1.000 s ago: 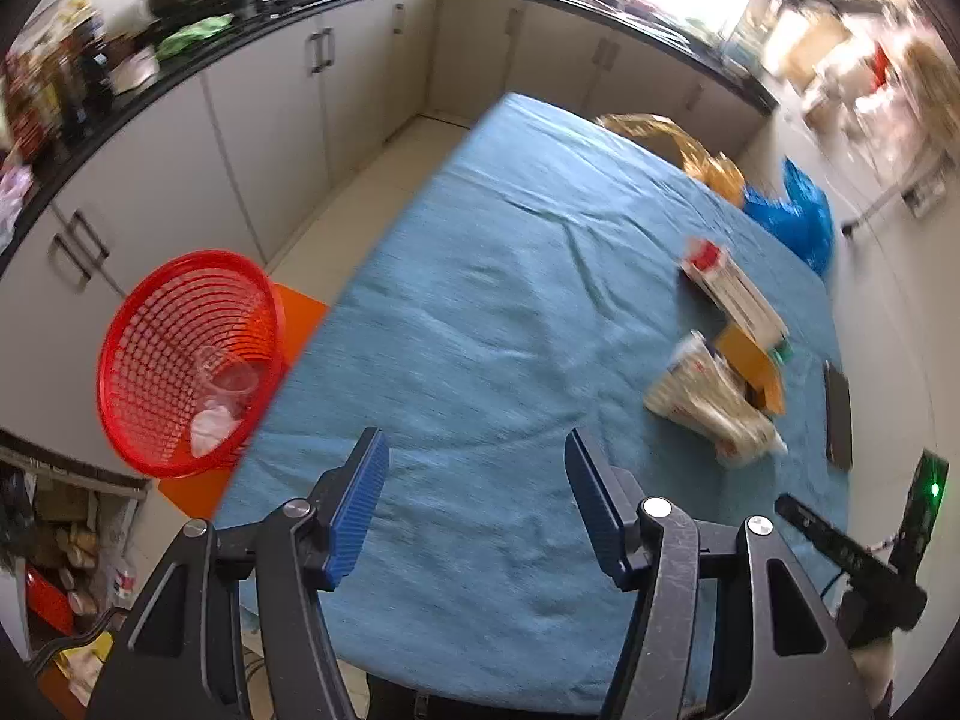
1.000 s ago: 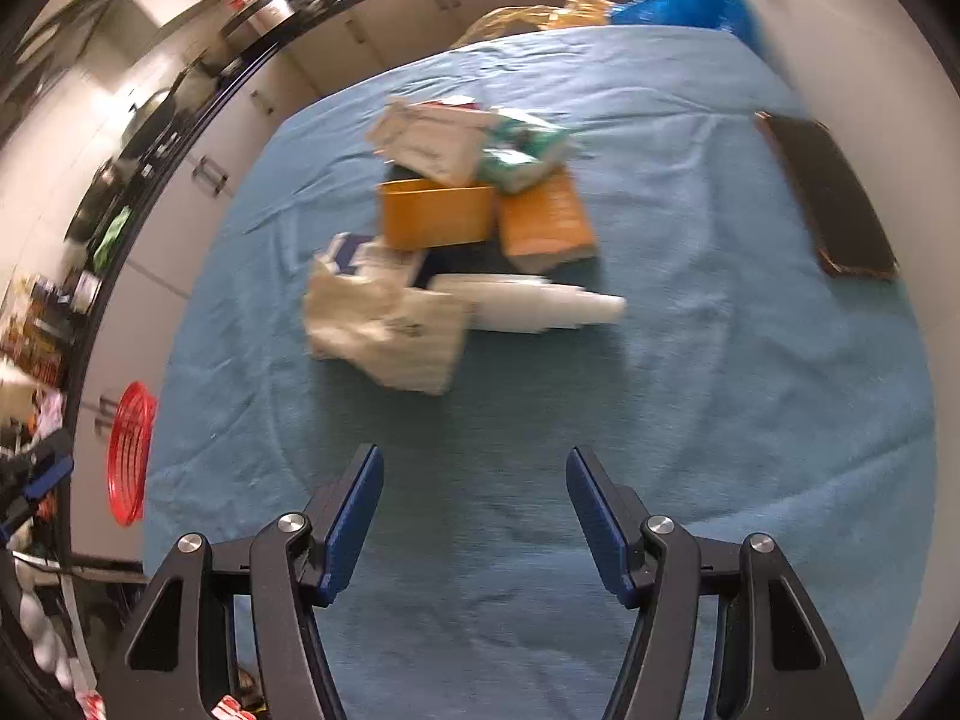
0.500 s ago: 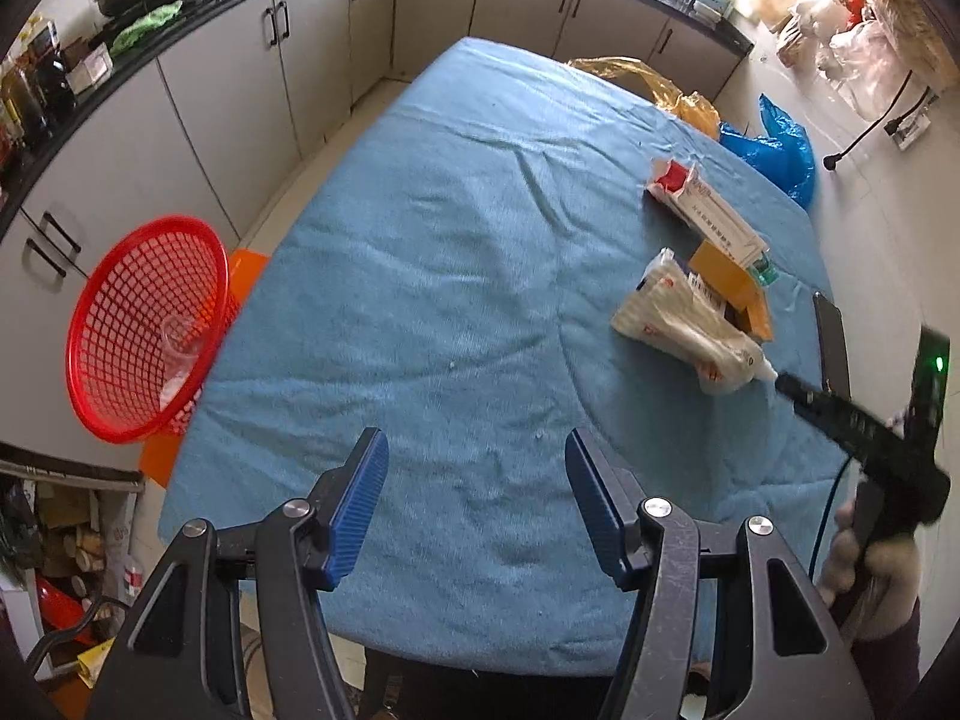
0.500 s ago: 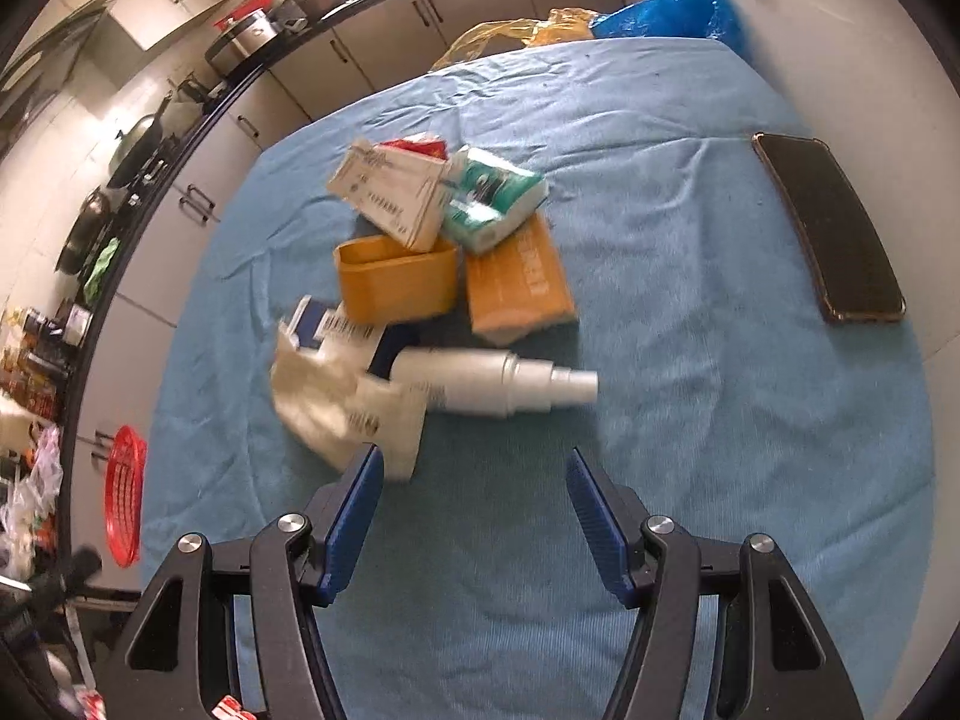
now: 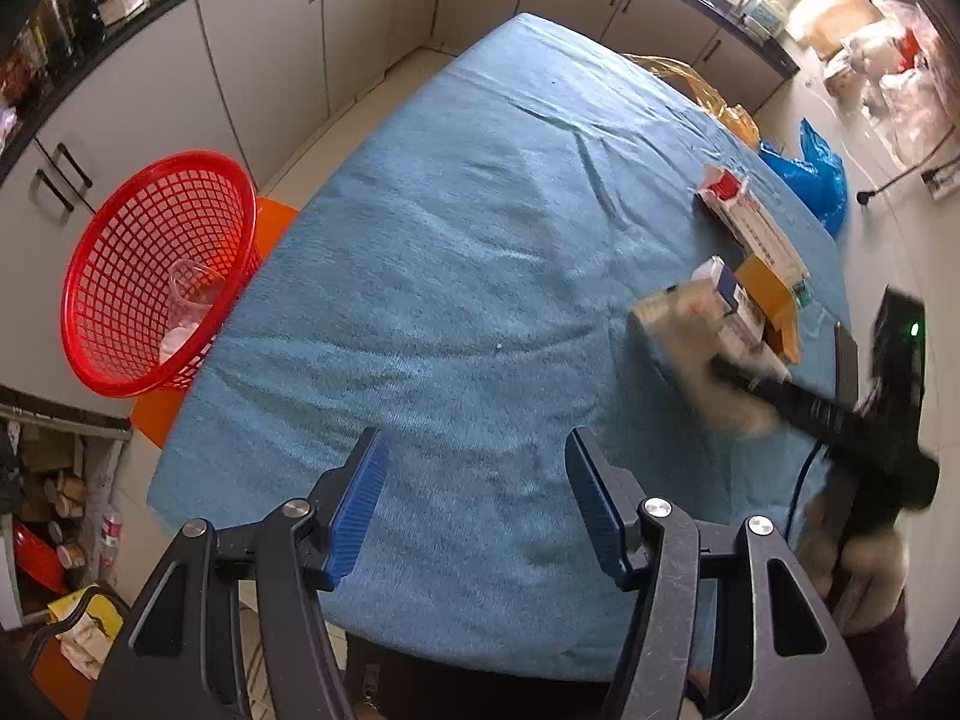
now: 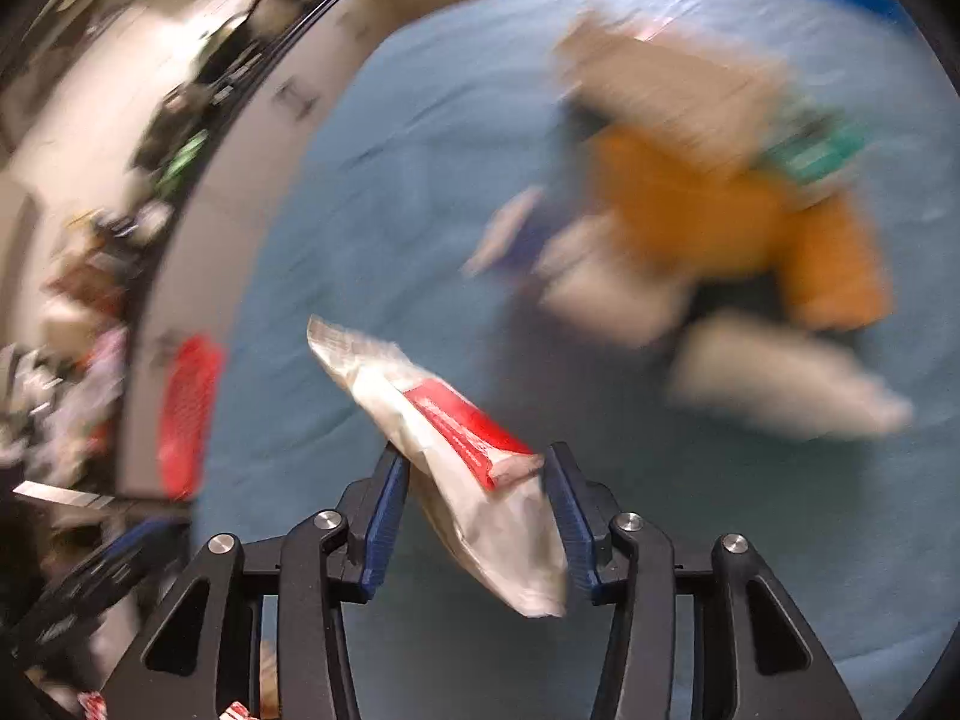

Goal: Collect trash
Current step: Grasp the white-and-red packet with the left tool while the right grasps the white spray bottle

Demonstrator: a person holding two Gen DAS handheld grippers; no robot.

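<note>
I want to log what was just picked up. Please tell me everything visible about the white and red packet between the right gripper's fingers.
The crumpled white plastic packet with a red printed band looks thin, flexible and mostly flat. It sits tilted, one end pointing up and left, the other hanging below the blue-padded fingers of the right gripper, which pinch its middle from both sides. It is lifted off the blue cloth-covered table; nothing else touches it.
</note>
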